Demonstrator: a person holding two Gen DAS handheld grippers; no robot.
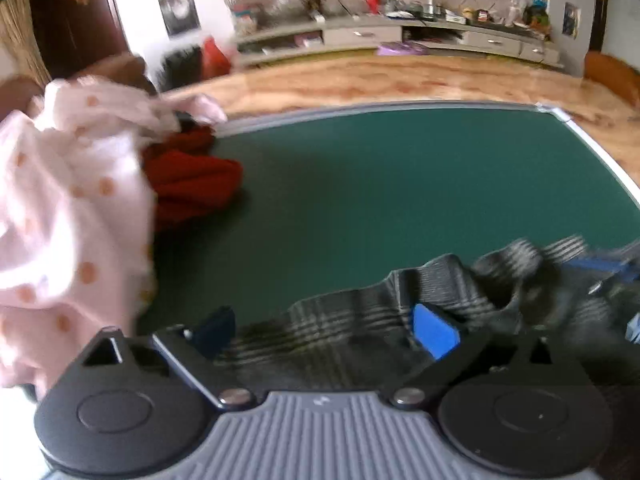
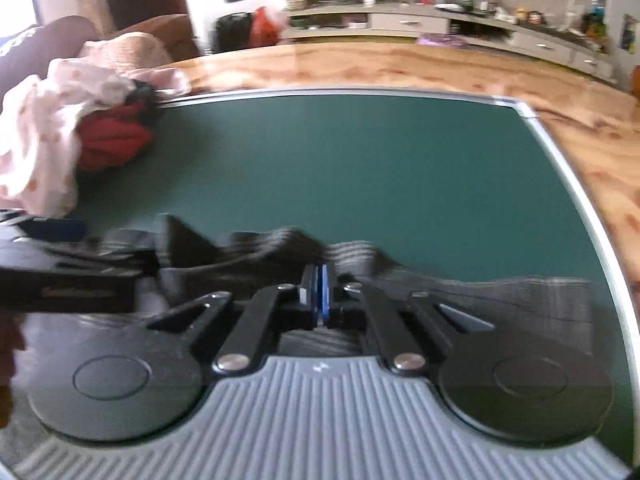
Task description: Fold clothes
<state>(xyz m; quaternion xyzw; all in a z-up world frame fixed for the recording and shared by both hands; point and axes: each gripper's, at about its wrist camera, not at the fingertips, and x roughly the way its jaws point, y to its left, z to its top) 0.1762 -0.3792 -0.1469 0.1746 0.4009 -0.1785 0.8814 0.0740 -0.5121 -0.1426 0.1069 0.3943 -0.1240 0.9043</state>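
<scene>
A grey plaid garment (image 1: 360, 320) lies crumpled on the near part of the green mat (image 1: 400, 184). My left gripper (image 1: 324, 328) is open, its two blue-padded fingers wide apart over the cloth's near edge. My right gripper (image 2: 319, 296) is shut on the same grey plaid garment (image 2: 500, 292), its blue pads pressed together with a fold of cloth between them. The left gripper's body (image 2: 68, 280) shows at the left of the right wrist view. The right gripper (image 1: 600, 268) shows blurred at the right of the left wrist view.
A pile of a pink dotted garment (image 1: 68, 208) and a red garment (image 1: 188, 184) sits at the mat's far left corner. The mat (image 2: 380, 168) rests on a wooden table (image 2: 580, 128). A cluttered low cabinet (image 1: 400, 32) stands behind.
</scene>
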